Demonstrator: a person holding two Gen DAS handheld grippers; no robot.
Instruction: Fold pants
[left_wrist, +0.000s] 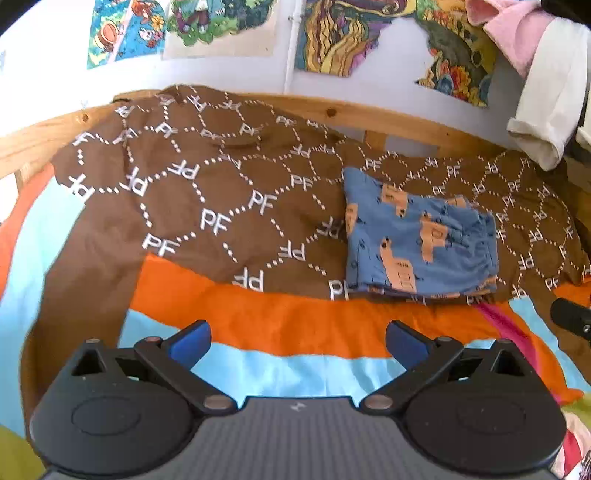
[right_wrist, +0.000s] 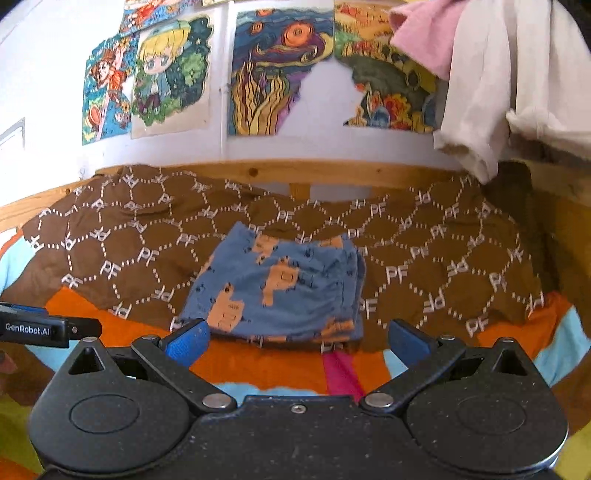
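Note:
Small blue pants (left_wrist: 417, 236) with tan llama prints lie folded into a compact square on a brown cloth with white PF letters (left_wrist: 207, 192). In the right wrist view the folded pants (right_wrist: 280, 288) lie just ahead of my right gripper (right_wrist: 297, 341), which is open and empty. My left gripper (left_wrist: 297, 341) is open and empty, left of the pants, over the orange and blue bedspread (left_wrist: 280, 325). The left gripper's body shows at the left edge of the right wrist view (right_wrist: 48, 326).
A wooden bed rail (right_wrist: 295, 171) runs along the wall behind the brown cloth. Coloured posters (right_wrist: 273, 70) hang on the wall. White and pink garments (right_wrist: 495, 77) hang at the upper right. The bedspread (right_wrist: 280, 365) spreads in front.

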